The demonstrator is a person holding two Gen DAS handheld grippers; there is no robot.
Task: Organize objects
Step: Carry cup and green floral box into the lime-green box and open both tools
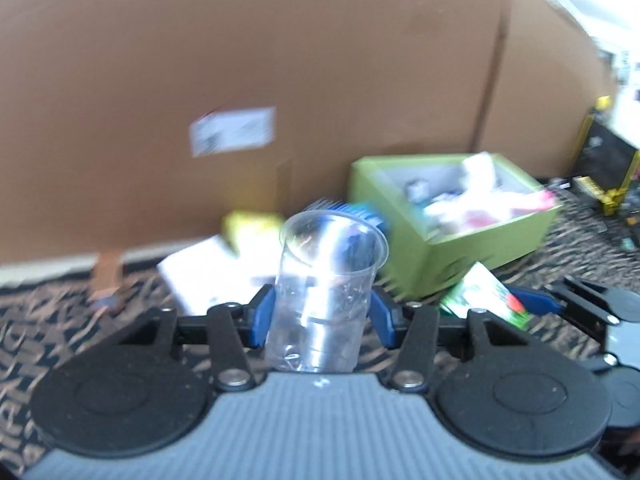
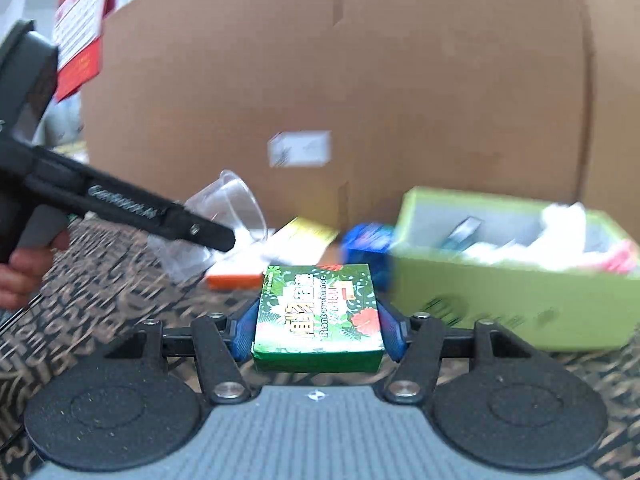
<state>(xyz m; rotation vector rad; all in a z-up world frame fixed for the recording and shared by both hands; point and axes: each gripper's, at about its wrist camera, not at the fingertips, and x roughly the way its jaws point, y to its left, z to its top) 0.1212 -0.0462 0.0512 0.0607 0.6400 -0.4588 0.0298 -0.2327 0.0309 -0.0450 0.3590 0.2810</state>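
Note:
A clear plastic cup [image 1: 328,272] stands upright between the blue pads of my left gripper [image 1: 320,314], which is shut on its lower wall and holds it above the carpet. My right gripper [image 2: 318,322] is shut on a small green box with a leaf and flower print [image 2: 318,308], its pads pressing on both short sides. From the right wrist view, the left gripper [image 2: 200,230] comes in from the left with the cup [image 2: 230,208] tilted in it. That green box [image 1: 484,298] also shows at the right of the left wrist view.
A lime-green open bin [image 1: 480,252] [image 2: 500,304] holding several items sits on the patterned carpet [image 2: 100,280], before a large cardboard box [image 1: 280,60]. A white booklet [image 1: 208,276], a yellow pack [image 1: 252,222], a blue item [image 2: 368,242] and an orange box [image 2: 236,280] lie nearby.

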